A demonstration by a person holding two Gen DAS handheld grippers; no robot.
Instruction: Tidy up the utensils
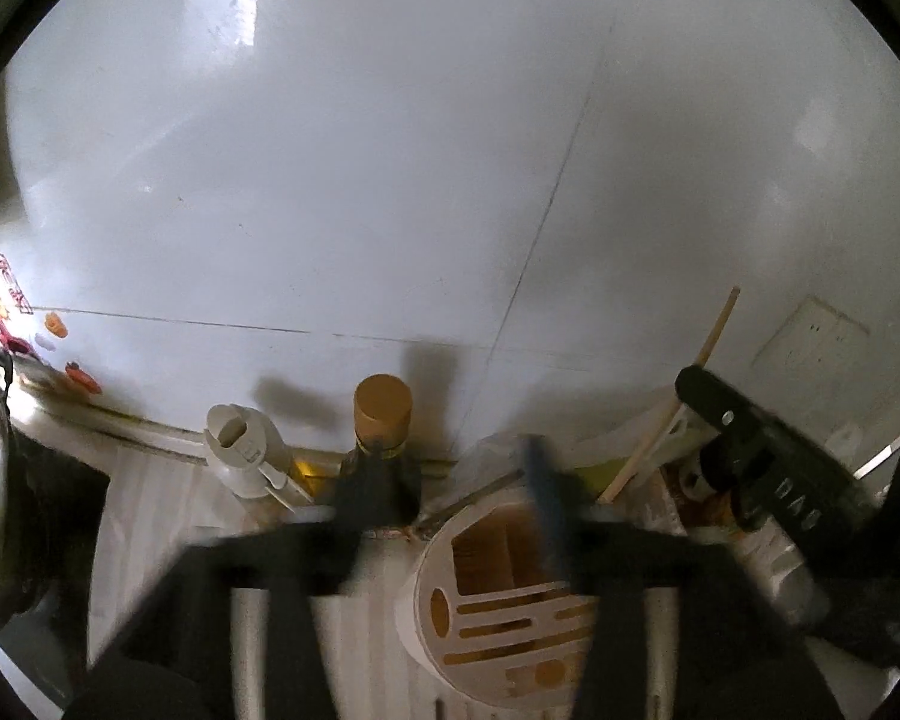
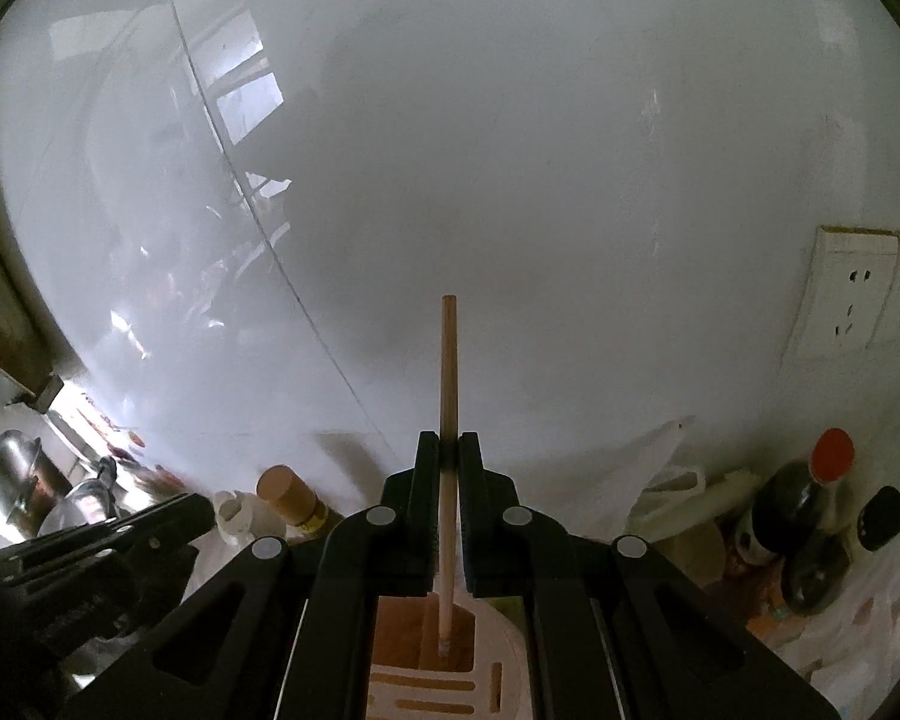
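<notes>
While clamped upright, chopstick [image 2: 448, 396] overtops right jaws.

Both grippers are matte black plastic. The right gripper [image 2: 449, 450] shows four round silver pivot screws (evenly spaced). White lettering marks its side.

Behind everything we see a glossy white tiled wall [image 2: 570, 180] with thin grout lines. On it, at the right, sit two white power sockets [image 2: 864, 294]. Along its foot we find a bottle with a gold cap [image 1: 383, 405], a white pump dispenser [image 1: 237, 444] just beside it, a dark sauce bottle with a red cap [image 2: 822, 480], a crumpled white plastic bag [image 2: 660, 468] and shiny metal pots [image 2: 24, 474] at the far left.
</notes>
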